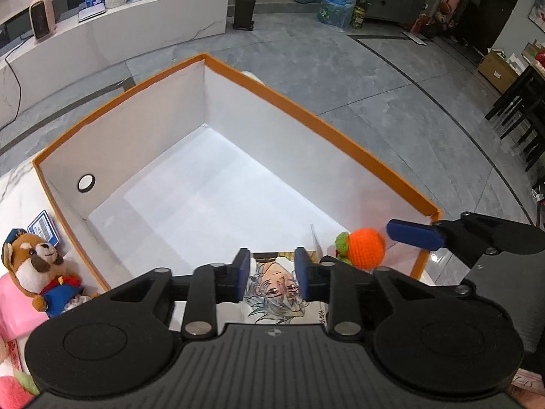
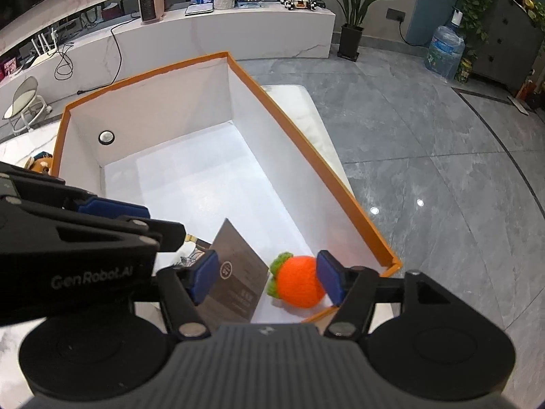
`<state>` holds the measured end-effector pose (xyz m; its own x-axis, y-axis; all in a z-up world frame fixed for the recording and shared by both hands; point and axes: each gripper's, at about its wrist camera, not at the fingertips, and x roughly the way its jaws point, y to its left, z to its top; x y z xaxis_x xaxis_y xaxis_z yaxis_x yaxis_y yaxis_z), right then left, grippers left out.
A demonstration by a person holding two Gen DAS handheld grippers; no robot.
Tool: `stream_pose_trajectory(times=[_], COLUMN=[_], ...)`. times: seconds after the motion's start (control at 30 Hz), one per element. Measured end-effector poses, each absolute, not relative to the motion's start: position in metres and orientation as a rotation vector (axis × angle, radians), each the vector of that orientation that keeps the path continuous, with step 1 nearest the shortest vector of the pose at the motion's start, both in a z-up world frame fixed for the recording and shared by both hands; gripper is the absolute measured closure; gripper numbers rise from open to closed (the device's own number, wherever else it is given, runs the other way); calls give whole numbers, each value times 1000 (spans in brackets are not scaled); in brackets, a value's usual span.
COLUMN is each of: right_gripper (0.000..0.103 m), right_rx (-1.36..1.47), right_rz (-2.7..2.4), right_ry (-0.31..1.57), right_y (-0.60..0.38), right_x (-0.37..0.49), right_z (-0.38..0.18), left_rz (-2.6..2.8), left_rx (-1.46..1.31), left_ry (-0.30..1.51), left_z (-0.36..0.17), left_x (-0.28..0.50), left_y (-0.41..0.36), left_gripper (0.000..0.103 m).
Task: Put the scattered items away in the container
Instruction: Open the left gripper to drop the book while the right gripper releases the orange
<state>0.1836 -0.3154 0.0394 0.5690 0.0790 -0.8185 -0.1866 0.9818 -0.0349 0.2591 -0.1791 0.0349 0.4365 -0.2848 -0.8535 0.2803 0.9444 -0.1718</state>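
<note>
Illustrated card's (image 1: 277, 286) lower part behind the left tongs (image 1: 272, 272); plush dog (image 2: 42, 163) mostly behind the box wall (image 2: 58, 143).

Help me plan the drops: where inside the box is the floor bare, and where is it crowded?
Bare: the box floor from the far wall with the round hole to mid-box. Crowded: the near corner, where the picture card and crocheted orange sit between both claws.

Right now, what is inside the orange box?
In the orange box: the crocheted orange between the right gripper's open fingers, and the illustrated card the left gripper pinches. Grippers hide the near floor.
</note>
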Motion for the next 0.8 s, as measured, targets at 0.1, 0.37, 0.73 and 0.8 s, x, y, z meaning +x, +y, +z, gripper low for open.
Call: stream_pose_trajectory(times=[0.1, 0.37, 0.73, 0.8], right_gripper=[34, 33, 32, 31], right_rx=[-137, -137, -148, -149], right_rz=[153, 144, 134, 137], right_ry=[951, 953, 909, 893], right_y=[-313, -314, -311, -308], right_x=[183, 184, 174, 170], right_z=[38, 42, 71, 79], left_rz=[-345, -346, -339, -334], left_rx=[-7, -19, -41, -43], left_ry=[1070, 1069, 1015, 1002], left_z=[31, 36, 65, 73], left_x=[259, 258, 249, 246], left_y=[-176, -172, -156, -151], left_gripper=[65, 60, 60, 60])
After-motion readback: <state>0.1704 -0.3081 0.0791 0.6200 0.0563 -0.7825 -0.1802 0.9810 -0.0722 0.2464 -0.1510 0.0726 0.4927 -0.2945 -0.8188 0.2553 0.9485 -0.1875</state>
